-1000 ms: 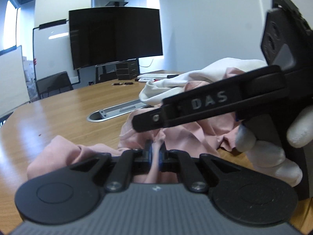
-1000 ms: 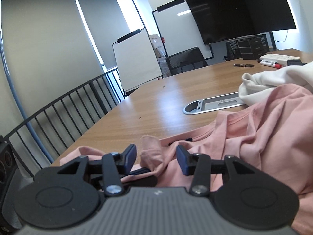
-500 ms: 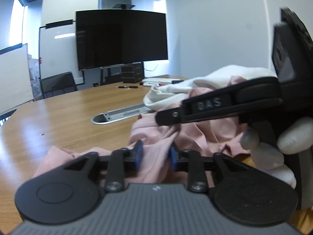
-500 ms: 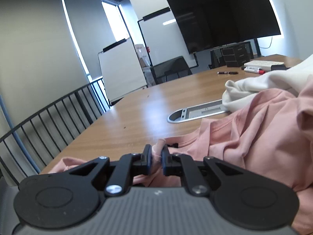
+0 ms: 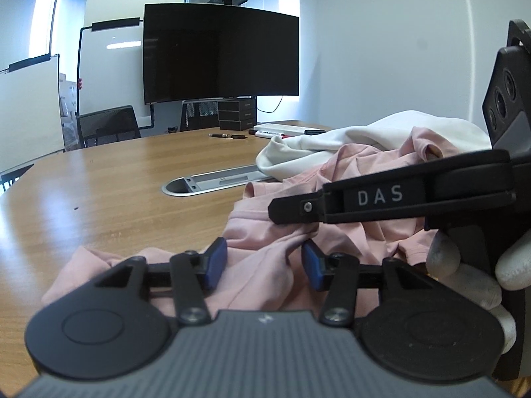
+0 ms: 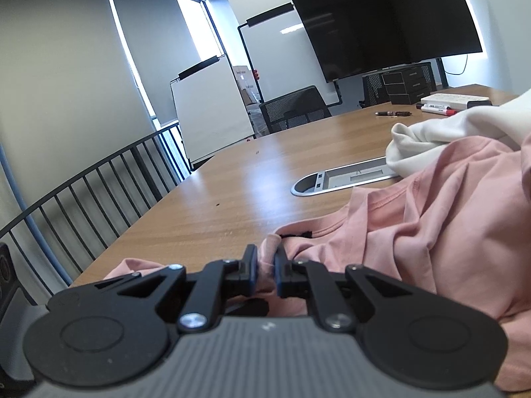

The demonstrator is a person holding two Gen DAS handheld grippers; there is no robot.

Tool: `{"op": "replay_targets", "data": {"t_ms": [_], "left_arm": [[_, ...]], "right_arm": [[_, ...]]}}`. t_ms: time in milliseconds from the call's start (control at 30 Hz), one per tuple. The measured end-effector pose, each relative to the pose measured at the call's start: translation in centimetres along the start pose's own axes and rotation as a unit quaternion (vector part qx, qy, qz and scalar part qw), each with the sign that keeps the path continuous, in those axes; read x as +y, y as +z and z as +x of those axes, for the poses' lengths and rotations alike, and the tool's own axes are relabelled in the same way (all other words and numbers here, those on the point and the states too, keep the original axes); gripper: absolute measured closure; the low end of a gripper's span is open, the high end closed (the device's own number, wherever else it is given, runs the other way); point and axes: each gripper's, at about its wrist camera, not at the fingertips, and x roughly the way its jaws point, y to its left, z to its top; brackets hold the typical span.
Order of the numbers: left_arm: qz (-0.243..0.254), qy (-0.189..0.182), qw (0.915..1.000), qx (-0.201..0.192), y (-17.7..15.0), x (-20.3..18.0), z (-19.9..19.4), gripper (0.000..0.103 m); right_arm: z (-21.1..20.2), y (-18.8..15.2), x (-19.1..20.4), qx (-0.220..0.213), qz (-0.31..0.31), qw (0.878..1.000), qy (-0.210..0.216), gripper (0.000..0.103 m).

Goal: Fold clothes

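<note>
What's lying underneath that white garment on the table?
The white garment overlaps the crumpled pink shirt and one end of the metal cable hatch. Anything deeper beneath is hidden by cloth.

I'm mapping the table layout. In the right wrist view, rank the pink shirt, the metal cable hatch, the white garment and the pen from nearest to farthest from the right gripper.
1. pink shirt: pinched in the right gripper.
2. metal cable hatch: mid-table, ahead and right.
3. white garment: just beyond the hatch, further right.
4. pen: far end of the table.

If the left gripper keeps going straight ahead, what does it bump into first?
Most likely the pink shirt: the left gripper is open, with that cloth bunched between its fingers. The right gripper's black finger crosses just beyond; depth is unclear.
</note>
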Motion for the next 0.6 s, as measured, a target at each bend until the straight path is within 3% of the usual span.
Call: {"op": "replay_targets", "data": {"t_ms": [133, 233, 400, 600], "left_arm": [[-0.015, -0.014, 0.9998, 0.003, 0.1, 0.3, -0.2, 0.057], [-0.026, -0.019, 0.9995, 0.004, 0.2, 0.6, -0.1, 0.064], [-0.063, -0.043, 0.9969, 0.016, 0.3, 1.4, 0.2, 0.093], [-0.108, -0.026, 0.9936, 0.018, 0.5, 2.5, 0.4, 0.098]], "right_arm": [[0.1, 0.0, -0.2, 0.001, 0.002, 1.0, 0.004, 0.091], [-0.1, 0.0, -0.3, 0.002, -0.001, 1.0, 0.009, 0.09], [0.1, 0.0, -0.2, 0.006, -0.005, 1.0, 0.012, 0.088], [-0.1, 0.2, -0.5, 0.001, -0.008, 1.0, 0.018, 0.082]]}}
